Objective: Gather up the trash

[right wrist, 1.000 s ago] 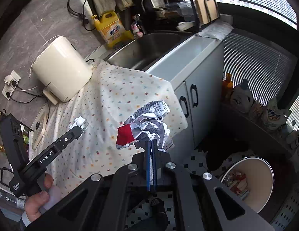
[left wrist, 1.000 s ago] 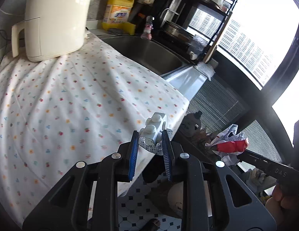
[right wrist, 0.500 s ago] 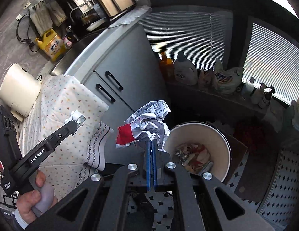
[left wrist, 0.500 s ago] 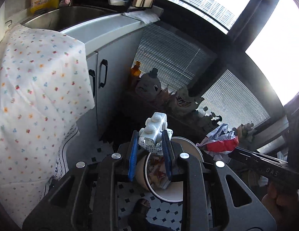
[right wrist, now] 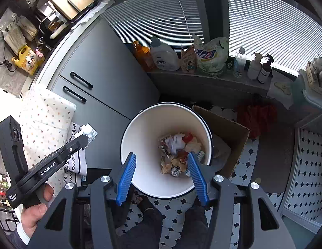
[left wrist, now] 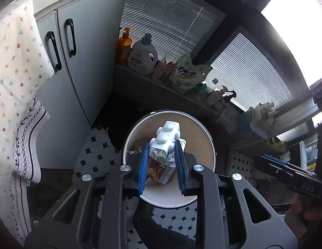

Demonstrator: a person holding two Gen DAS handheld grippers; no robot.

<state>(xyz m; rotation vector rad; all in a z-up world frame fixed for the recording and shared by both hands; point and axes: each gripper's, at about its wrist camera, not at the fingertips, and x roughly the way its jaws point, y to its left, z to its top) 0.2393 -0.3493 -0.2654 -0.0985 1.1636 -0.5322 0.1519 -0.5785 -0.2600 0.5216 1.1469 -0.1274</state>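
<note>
My left gripper (left wrist: 162, 151) is shut on a white blister pack (left wrist: 166, 138) with foil backing and holds it above the white trash bin (left wrist: 199, 128). My right gripper (right wrist: 162, 167) is open and empty, right over the same bin (right wrist: 144, 132). The crumpled red and white wrapper (right wrist: 177, 142) lies in the bin among other trash. The left gripper with the blister pack (right wrist: 89, 131) also shows in the right wrist view, left of the bin.
Grey cabinet doors (left wrist: 63, 41) and a flowered cloth (left wrist: 13, 66) are left of the bin. Detergent bottles (right wrist: 164, 57) and bags stand on a low ledge behind it. A cardboard box (right wrist: 229, 134) is at its right. The floor is tiled.
Both grippers swung from the counter to over the bin. My right gripper opened and the crumpled wrapper dropped into the bin. The left still holds the blister pack.
</note>
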